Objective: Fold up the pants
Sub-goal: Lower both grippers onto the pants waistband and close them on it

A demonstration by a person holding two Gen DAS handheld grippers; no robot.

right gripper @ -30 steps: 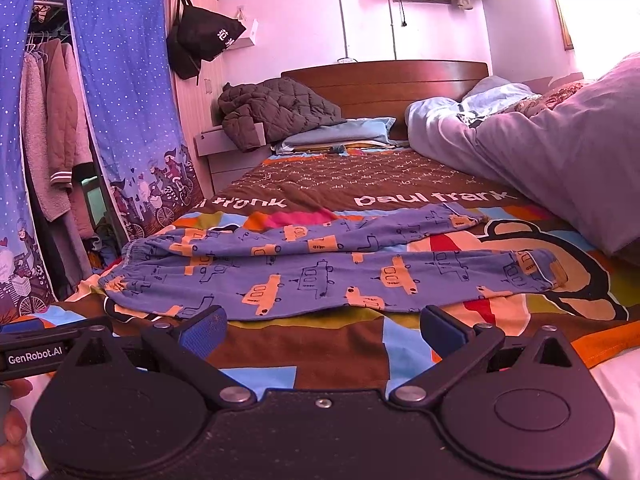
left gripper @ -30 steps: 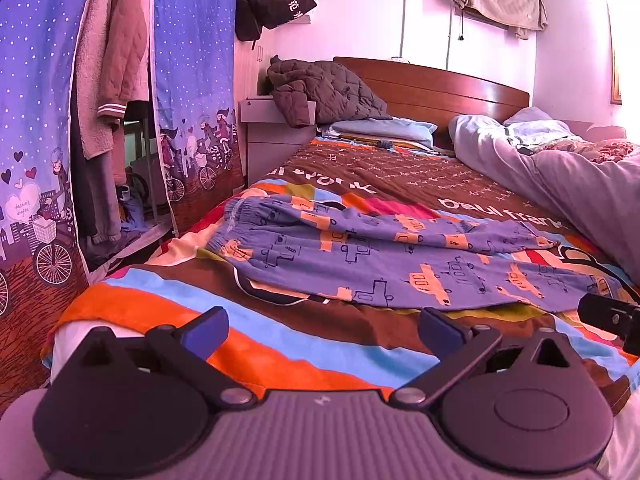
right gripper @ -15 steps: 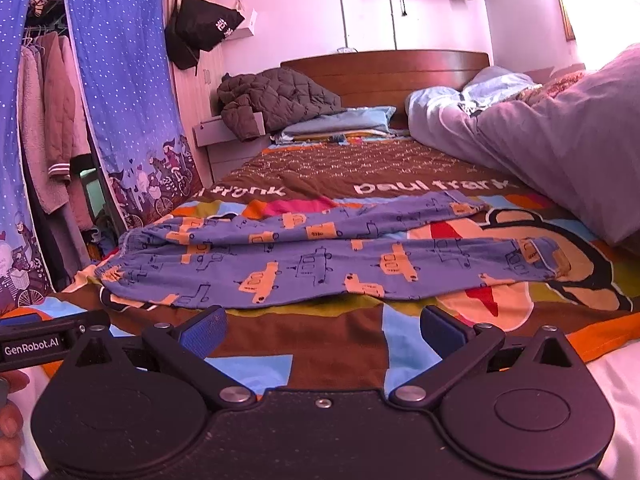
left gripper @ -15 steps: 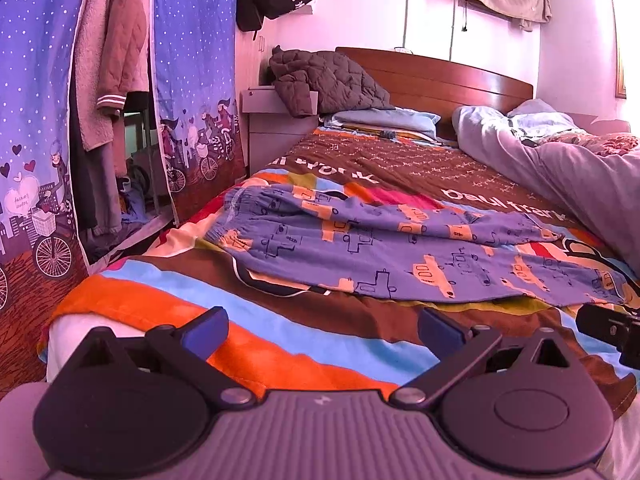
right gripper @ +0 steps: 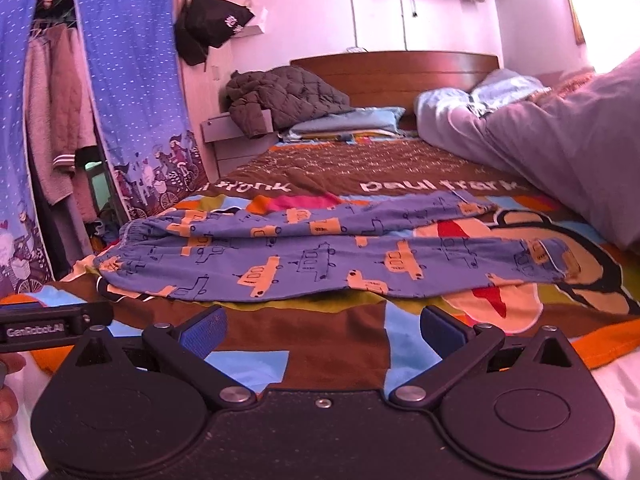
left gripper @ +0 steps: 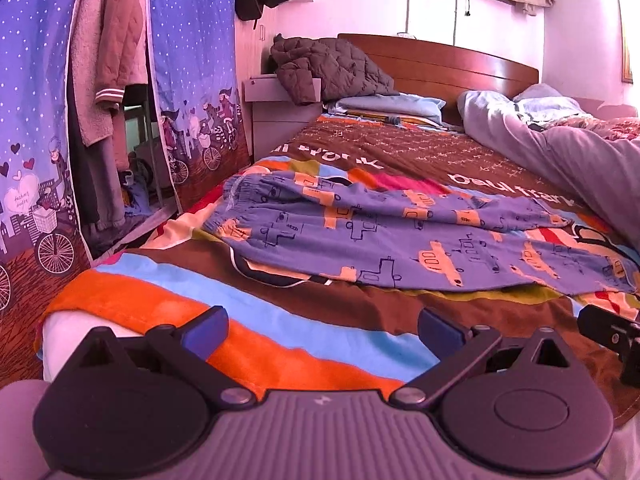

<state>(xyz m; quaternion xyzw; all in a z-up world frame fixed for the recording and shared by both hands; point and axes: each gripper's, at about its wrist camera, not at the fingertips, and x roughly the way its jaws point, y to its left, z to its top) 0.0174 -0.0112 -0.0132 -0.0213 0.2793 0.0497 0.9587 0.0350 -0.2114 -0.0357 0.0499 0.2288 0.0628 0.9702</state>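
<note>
Here the pants point(left gripper: 400, 236) lay flat across the striped blanket point(left gripper: 280, 320) near the foot of the bed, waistband toward the wardrobe curtain point(left gripper: 192, 80) and both cuffs pointing toward the heaped grey quilt point(right gripper: 560, 148). I judged they had been spread sideways like that so each of my tools could take one end, the legs lying almost side by side with only a thin wedge of blanket between them. My left gripper point(left gripper: 322, 328) hung low over the near edge of the blanket, jaws spread wide and holding nothing, lined up more with the waistband half. My right gripper point(right gripper: 322, 328) was likewise gaping and empty, facing the leg half, with the nearer cuff off to its right. Neither touched the cloth. Compared with a second before, both cameras had dropped and crept forward: the pants sat larger and a little lower in each view, the headboard point(right gripper: 400, 68) had risen, and the jaw spread looked unchanged. To me the fold itself had not begun.
</note>
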